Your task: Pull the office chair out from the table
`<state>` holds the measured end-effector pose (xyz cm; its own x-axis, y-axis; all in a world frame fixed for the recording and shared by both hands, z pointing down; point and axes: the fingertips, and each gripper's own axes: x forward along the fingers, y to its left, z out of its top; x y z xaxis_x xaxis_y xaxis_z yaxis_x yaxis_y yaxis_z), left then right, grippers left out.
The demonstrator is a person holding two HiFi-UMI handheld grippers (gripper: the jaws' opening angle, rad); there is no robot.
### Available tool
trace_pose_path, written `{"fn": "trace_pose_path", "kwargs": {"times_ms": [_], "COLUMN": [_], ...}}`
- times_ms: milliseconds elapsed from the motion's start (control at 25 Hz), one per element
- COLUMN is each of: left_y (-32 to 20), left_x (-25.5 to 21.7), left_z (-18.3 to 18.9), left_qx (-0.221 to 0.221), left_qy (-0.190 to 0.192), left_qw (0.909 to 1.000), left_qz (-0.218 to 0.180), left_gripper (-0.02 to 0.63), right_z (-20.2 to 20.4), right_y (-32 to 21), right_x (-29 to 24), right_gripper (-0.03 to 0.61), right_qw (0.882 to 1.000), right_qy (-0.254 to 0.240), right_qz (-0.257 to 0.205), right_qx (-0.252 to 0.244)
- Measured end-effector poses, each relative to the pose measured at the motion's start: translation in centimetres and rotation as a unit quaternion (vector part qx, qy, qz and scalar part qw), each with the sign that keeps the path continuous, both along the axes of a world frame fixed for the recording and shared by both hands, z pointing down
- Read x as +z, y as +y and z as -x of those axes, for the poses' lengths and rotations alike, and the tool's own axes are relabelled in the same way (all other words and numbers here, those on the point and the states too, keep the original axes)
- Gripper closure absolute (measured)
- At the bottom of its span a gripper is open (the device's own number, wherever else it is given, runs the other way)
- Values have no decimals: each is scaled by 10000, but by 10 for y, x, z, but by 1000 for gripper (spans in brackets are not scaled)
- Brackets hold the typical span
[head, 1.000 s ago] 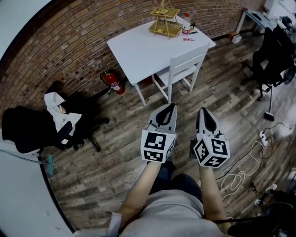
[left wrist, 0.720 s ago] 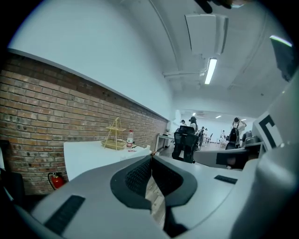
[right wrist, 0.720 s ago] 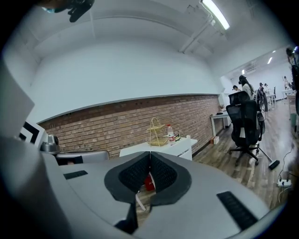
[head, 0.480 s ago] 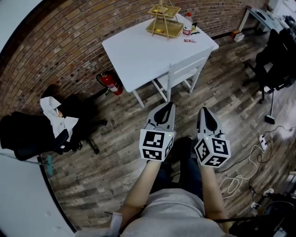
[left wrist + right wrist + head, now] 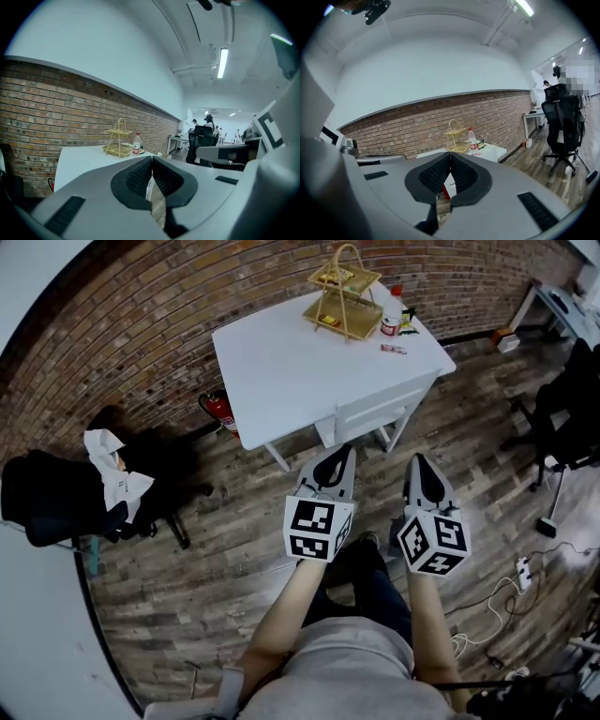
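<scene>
A white chair stands pushed in at the near side of a white table, with only its backrest and legs showing. My left gripper and right gripper are held side by side over the wooden floor, a short way in front of the chair and apart from it. Both are shut with nothing between the jaws. In the left gripper view the shut left gripper points at the table. In the right gripper view the right gripper does the same.
A yellow wire basket and a bottle stand on the table's far side. A red fire extinguisher stands by the brick wall. Black office chairs stand at left and right. Cables lie on the floor.
Both grippers, still shut, have moved forward with the person towards the table. The white chair now lies just beyond their tips.
</scene>
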<state>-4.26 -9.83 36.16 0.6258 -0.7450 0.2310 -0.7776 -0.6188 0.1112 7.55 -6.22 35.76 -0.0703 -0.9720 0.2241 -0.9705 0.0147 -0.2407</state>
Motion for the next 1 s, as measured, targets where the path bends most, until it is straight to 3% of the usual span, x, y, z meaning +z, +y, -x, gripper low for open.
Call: {"fn": "trace_pose_path", "kwargs": {"times_ms": [240,440,720,1000], "left_y": [-45,-63,-85,-121], "left_x": [-12,-5,13,37], "left_z": [-60,-92,-96,-100], "left_qx": [-198,-308,-499,-483], "left_qy": [-18,-165,-380,-449], "left_qw": [9998,9994,9978,9969], "left_qz": [-83,-13,219,420], "left_gripper": [600,600,600,600], "right_z": [-59,-90,-97,-104], "right_y": [-52,-76,-102,-133], "right_x": [-19,-7,21,42], "right_gripper": [563,563,563,563], "right_qw": [9994,9977,9934,9926], "right_qy": [50,-16,-349,-373], "right_qz": [-185,-37,343,532], "right_qx": [-298,-678,-1040,-1023]}}
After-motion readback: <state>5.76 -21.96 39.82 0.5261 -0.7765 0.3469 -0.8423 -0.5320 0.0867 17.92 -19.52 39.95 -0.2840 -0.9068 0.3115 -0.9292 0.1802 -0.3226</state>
